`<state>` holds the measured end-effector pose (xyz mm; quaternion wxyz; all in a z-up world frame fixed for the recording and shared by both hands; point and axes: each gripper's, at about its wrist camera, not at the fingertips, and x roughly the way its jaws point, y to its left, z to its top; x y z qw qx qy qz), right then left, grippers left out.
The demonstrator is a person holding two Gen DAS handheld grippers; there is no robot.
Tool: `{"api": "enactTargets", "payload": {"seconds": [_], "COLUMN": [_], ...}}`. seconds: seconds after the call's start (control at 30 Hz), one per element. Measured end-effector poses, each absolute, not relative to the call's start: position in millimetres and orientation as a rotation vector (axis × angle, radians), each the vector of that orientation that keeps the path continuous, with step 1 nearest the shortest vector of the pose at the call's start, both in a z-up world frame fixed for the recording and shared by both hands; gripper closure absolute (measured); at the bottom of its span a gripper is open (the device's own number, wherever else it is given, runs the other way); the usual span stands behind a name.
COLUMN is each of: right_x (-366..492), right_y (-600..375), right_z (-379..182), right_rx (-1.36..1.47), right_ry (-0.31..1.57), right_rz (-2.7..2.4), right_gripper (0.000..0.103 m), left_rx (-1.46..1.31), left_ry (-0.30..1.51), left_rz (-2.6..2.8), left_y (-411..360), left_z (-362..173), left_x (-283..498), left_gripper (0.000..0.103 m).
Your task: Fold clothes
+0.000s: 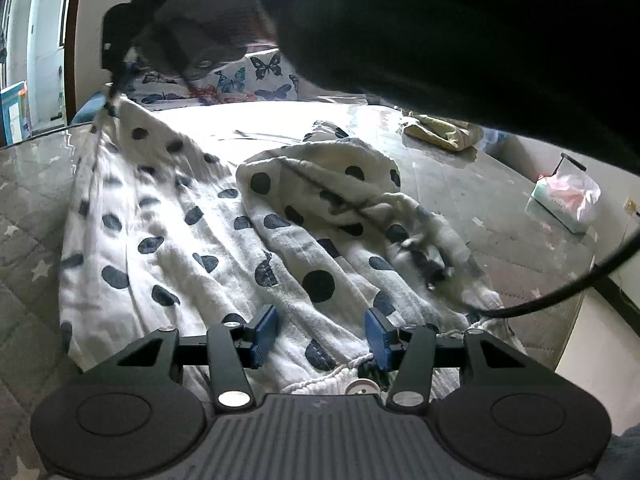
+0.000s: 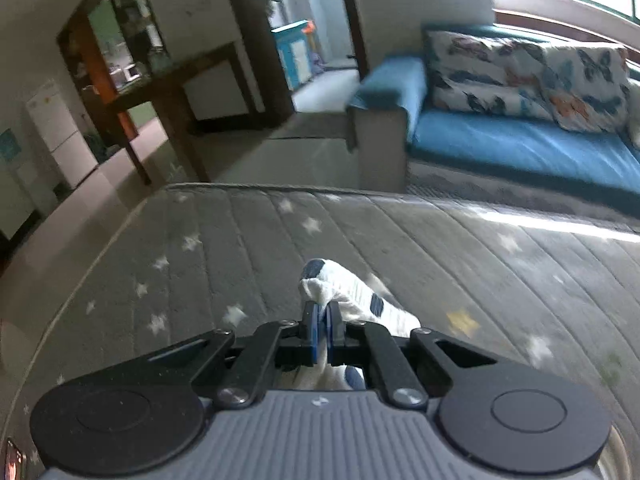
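A white garment with dark polka dots (image 1: 192, 232) lies spread on the grey star-patterned table (image 1: 28, 200), with a bunched fold (image 1: 320, 184) at its middle. My left gripper (image 1: 320, 334) is open just above its near edge, beside a drawstring and a button (image 1: 362, 390). In the left wrist view my right gripper (image 1: 116, 76) pulls the far left corner of the garment up and outward. In the right wrist view my right gripper (image 2: 321, 320) is shut on that polka-dot corner (image 2: 344, 288) above the table (image 2: 240, 248).
A yellow cloth (image 1: 444, 132) lies at the far right of the table. A tissue pack in a plastic bag (image 1: 564, 200) sits at the right edge. A blue sofa (image 2: 520, 148) with butterfly cushions (image 2: 520, 76) stands beyond. A black cable (image 1: 580, 280) hangs at right.
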<state>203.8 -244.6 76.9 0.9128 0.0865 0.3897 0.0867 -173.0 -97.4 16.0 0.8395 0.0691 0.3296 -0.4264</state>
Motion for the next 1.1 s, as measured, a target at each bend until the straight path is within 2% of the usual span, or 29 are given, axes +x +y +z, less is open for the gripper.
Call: {"api": "enactTargets", "payload": {"seconds": [0.07,0.2,0.4,0.53,0.73,0.83,1.0,1.1], "right_x": [208,211,174,138,77,48,16,14], "right_y": [-238,-228,-251,-283,-340,-371,-420,-432], "right_z": [77,80,124,154,175,172,129,101], "right_rx": [0.172,0.149,0.116,0.080,0.026,0.025,0.104,0.157], "right_ry": [0.806,0.810,0.783,0.755,0.767,0.796,0.892,0.935], "right_rz": [0.205,0.248,0.205,0.120,-0.013,-0.070,-0.105,-0.095], "right_gripper": [0.090,0.086,0.082,0.070,0.070,0.070,0.070,0.063], "left_rx": [0.137,0.119,0.133,0.159,0.209,0.197,0.187,0.192], "left_ry": [0.700,0.705,0.700,0.691,0.681,0.713,0.705,0.698], "left_rz": [-0.905,-0.912,-0.908,-0.901,-0.887,-0.868,-0.875,-0.892], "left_y": [-97,-96,-99,-99,-105,-108,-116,-125], "left_z": [16,15,15,16,17,21,30,34], "left_x": [-172,-170,-171,-174,-179,-176,-180,-184], "left_gripper": [0.051,0.051,0.050,0.050,0.048,0.048,0.048,0.048]}}
